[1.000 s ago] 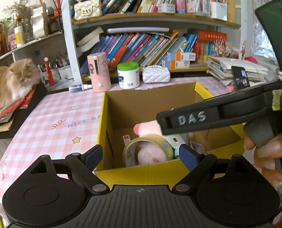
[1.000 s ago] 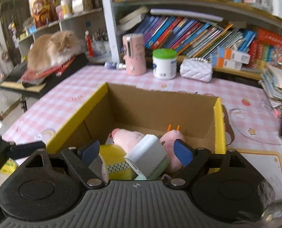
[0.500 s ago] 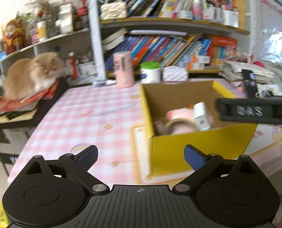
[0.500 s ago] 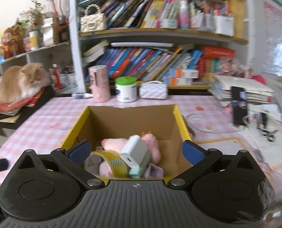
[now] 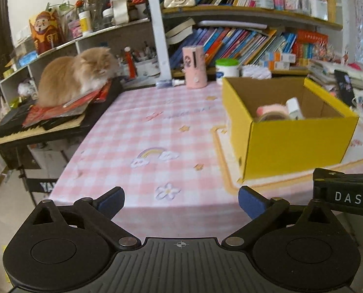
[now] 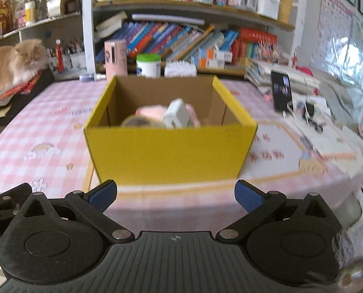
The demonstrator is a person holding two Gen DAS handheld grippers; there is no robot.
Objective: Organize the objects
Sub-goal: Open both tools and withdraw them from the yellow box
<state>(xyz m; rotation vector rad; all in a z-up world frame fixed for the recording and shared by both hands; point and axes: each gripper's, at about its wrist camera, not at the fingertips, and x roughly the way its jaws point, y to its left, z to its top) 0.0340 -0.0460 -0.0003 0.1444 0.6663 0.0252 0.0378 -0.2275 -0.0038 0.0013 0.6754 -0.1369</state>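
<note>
Two shelves of books back a table (image 6: 47,131) under pink checked cloth printed with stars and a rainbow. A fluffy cat (image 5: 73,75) lies off its left edge. The yellow cardboard box (image 6: 169,151) near the front edge holds tape (image 6: 135,122), a white charger (image 6: 176,117) and something pink. The left gripper (image 5: 181,201) has just spread empty; the right gripper (image 6: 175,195) stands wide, empty.
</note>
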